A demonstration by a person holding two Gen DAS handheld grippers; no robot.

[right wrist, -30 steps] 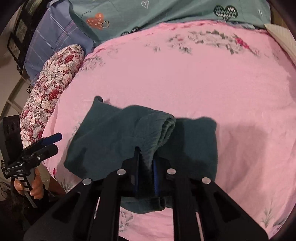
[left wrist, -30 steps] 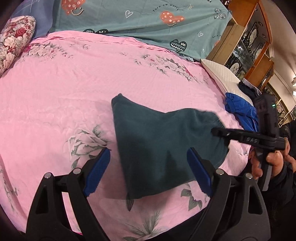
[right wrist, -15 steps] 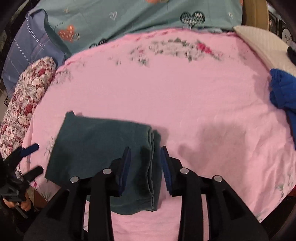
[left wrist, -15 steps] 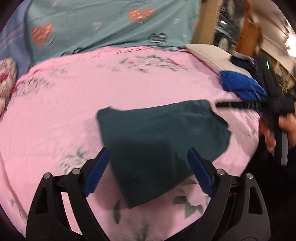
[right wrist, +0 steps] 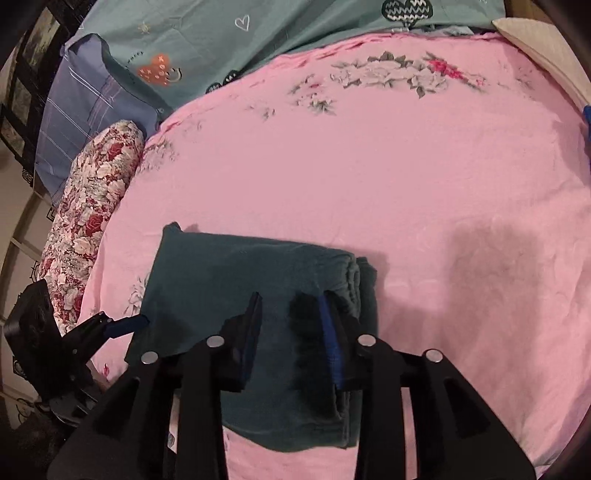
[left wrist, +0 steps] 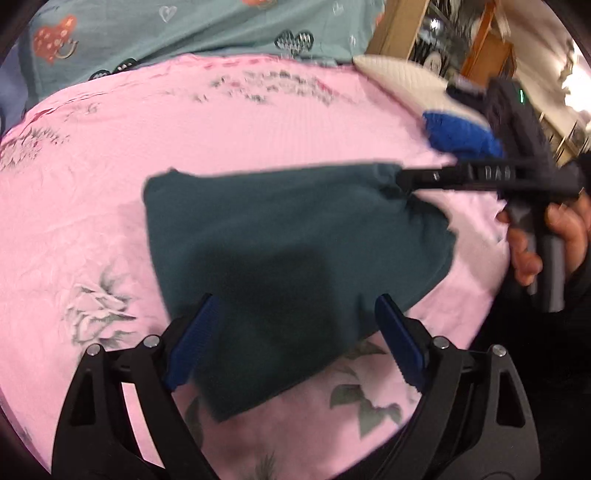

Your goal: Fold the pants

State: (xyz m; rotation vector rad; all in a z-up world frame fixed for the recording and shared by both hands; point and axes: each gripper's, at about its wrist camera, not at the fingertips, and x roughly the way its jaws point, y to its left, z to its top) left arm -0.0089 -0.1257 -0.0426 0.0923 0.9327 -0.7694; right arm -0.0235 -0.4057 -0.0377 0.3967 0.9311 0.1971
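- Pants (right wrist: 258, 325): dark teal, folded to a compact rectangle, lying flat on the pink floral bed sheet (right wrist: 369, 177) at roughly 6 o'clock of the bed in the right wrist view. Stacked folded edges show along the 3 o'clock side.
- Right tongs (right wrist: 291, 332): parted, nothing between the jaws, poised over the 3 o'clock portion of the pants. In the left wrist view they sit at the cloth's 2 o'clock corner; whether they touch it cannot be told.
- Left tongs (left wrist: 295, 343): wide apart and empty, hovering above the 6 o'clock edge of the pants.
- Step in hand (judgement): the fold looks nearly complete; what remains appears to be squaring and flattening. To do it well, press along the layered edge, align the corners, and avoid snagging the top layer with a fingertip, since loose cloth drags easily.
- Surroundings: floral pillow (right wrist: 88, 229) at 9 o'clock, teal printed bedding (right wrist: 295, 33) at 12 o'clock, blue garment (left wrist: 458, 136) at 2 o'clock in the left wrist view.
- Hidden or unclear: the number of layers is not countable; the near edge of the pants lies behind the tongs' frames; the left wrist view is motion-blurred, so the right-hand corner and background furniture are indistinct; the person's hand (left wrist: 546, 240) is partly cut off.
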